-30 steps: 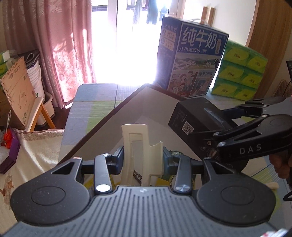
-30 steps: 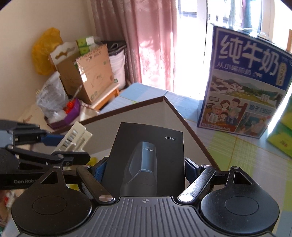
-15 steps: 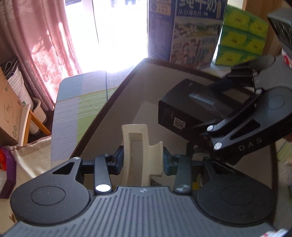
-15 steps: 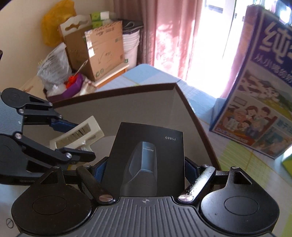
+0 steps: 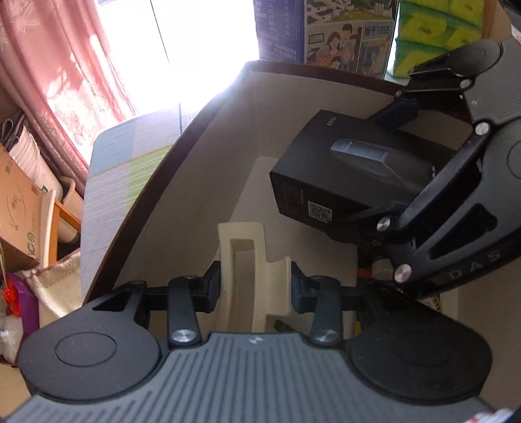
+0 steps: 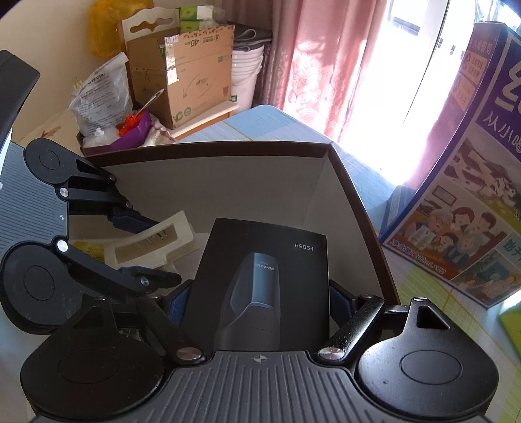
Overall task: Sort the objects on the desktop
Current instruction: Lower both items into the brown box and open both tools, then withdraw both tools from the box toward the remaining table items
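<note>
My left gripper [image 5: 255, 286] is shut on a cream plastic clip [image 5: 250, 257] and holds it inside an open brown-rimmed box [image 5: 202, 182]. My right gripper [image 6: 260, 302] is shut on a black shaver box [image 6: 263, 273] marked FS889, held over the same box [image 6: 228, 169] just right of the clip [image 6: 153, 240]. In the left wrist view the shaver box [image 5: 351, 182] and the right gripper [image 5: 449, 208] hang to the right of the clip. In the right wrist view the left gripper [image 6: 143, 247] comes in from the left.
A tall blue milk carton [image 6: 472, 195] stands on the table right of the box, with green tissue packs [image 5: 436, 29] behind. Cardboard boxes and bags [image 6: 176, 81] crowd the floor by the pink curtain [image 6: 342, 58]. Small yellow items [image 6: 84, 250] lie in the box.
Both grippers have tilted down and moved lower into the open box, still holding the clip and the shaver box. The two have drawn closer together.
</note>
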